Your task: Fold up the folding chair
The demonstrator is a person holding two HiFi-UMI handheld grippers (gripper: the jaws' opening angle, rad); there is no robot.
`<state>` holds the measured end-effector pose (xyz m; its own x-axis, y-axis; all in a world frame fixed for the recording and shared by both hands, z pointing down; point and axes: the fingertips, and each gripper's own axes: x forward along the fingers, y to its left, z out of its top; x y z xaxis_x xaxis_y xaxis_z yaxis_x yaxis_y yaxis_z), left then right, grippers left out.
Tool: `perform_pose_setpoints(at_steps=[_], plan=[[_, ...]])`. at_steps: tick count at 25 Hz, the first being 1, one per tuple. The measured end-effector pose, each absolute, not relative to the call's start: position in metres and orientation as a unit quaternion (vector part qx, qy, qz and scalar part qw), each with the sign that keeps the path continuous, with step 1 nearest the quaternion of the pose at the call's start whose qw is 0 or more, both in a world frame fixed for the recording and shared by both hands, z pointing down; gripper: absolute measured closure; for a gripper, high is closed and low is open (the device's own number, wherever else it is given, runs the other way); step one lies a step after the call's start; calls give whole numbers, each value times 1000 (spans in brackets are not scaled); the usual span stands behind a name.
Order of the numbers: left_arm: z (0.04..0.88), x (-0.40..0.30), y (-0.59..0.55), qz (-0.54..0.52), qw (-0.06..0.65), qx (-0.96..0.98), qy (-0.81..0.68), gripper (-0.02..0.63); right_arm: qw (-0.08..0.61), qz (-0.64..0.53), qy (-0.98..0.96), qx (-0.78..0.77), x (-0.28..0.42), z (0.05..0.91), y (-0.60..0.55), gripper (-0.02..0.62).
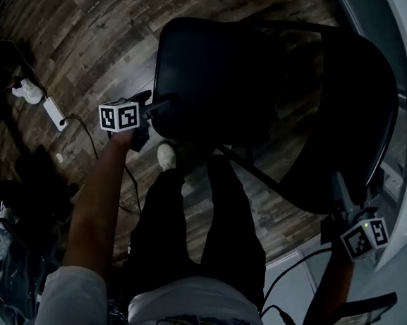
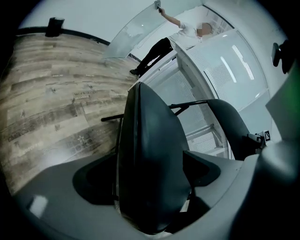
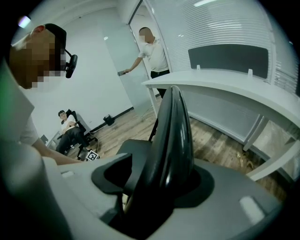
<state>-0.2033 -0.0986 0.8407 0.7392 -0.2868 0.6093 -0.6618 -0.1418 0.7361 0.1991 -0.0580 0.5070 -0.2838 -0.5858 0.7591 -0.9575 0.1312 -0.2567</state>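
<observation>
A black folding chair stands unfolded on the wood floor, its seat (image 1: pixel 211 74) ahead of me and its backrest (image 1: pixel 356 115) to the right. My left gripper (image 1: pixel 160 108) is at the seat's near left edge. In the left gripper view the seat (image 2: pixel 150 154) runs between the wide-set jaws, with the pads on either side of it. My right gripper (image 1: pixel 337 183) is at the backrest's near edge. In the right gripper view the backrest (image 3: pixel 174 131) stands edge-on between that gripper's jaws. No squeeze shows on either part.
My legs and a pale shoe (image 1: pixel 166 155) stand right behind the seat. A white power strip (image 1: pixel 52 113) and cables lie on the floor at left. A white curved desk (image 3: pixel 225 89) is beyond the backrest. One person (image 3: pixel 152 51) stands at a glass door; another (image 3: pixel 70 131) sits far off.
</observation>
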Motion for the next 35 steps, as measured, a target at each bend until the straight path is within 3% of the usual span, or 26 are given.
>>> perform_pose_setpoints(at_steps=[12, 17, 26, 35], plan=[[855, -160, -107, 123, 633, 734, -214, 161, 262, 382, -703, 540, 195, 481, -62, 350], [876, -158, -100, 122, 654, 725, -178, 206, 254, 388, -705, 536, 195, 505, -57, 364], [848, -153, -95, 111, 666, 718, -171, 239, 256, 395, -701, 536, 198, 479, -59, 456], [805, -129, -91, 93, 669, 720, -157, 332, 245, 386, -704, 544, 205, 461, -55, 499]])
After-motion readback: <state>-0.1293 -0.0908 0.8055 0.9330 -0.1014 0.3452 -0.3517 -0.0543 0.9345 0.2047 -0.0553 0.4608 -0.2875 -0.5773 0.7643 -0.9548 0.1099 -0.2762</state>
